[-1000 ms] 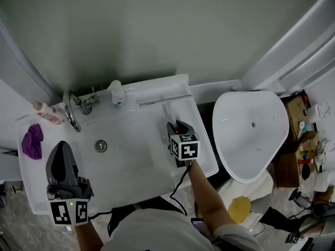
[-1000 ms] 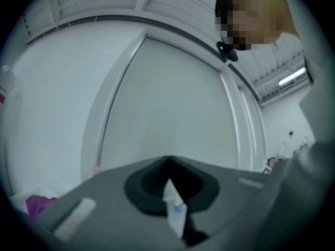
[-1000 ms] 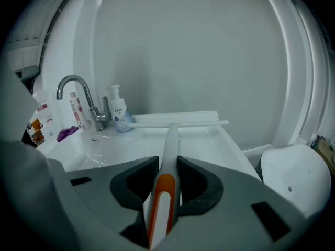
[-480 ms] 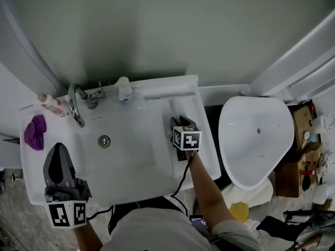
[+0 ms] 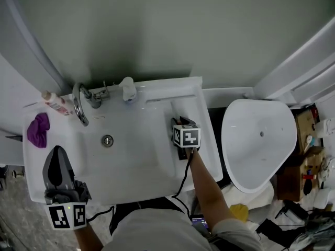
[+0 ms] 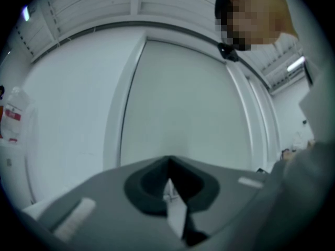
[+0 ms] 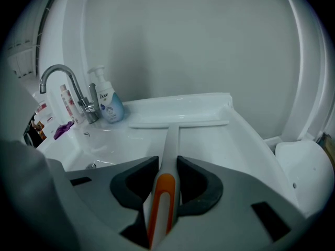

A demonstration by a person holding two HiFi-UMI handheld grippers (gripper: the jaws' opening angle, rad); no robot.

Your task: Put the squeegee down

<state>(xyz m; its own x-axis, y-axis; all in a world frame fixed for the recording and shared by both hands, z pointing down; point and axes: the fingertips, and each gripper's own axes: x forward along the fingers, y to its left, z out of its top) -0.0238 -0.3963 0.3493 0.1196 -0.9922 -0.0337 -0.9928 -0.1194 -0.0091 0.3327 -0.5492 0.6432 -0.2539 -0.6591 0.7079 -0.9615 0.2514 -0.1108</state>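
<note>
Descent was the change over the last second: my right gripper (image 5: 180,121) sat a little lower over the sink (image 5: 131,163) than it had in the earlier head views, nearer the flat ledge (image 7: 246,140) on the sink's right side. Its fingers had not changed. They were pinching the squeegee (image 7: 168,135) by the handle, one pad against each side, as before. My left gripper (image 5: 57,160) had barely shifted. It hung over the sink's front left corner with its fingers pressed together at the tips and nothing between them.

I judged the squeegee was almost down but not yet released. The right gripper view showed the crossbar at the far end lying across the ledge near the back rim, apparently resting there, though I could not be sure it bore weight. The handle end was raised in my grip. What remained, as I read it, was to lower that end and spread the fingers.

The squeegee was a slim white T. Its long handle ran straight away from my jaws, with an orange inlay in the grip end. The thin straight blade bar lay square to it, well to the right of the faucet (image 7: 57,75) and soap bottle (image 7: 107,102).
</note>
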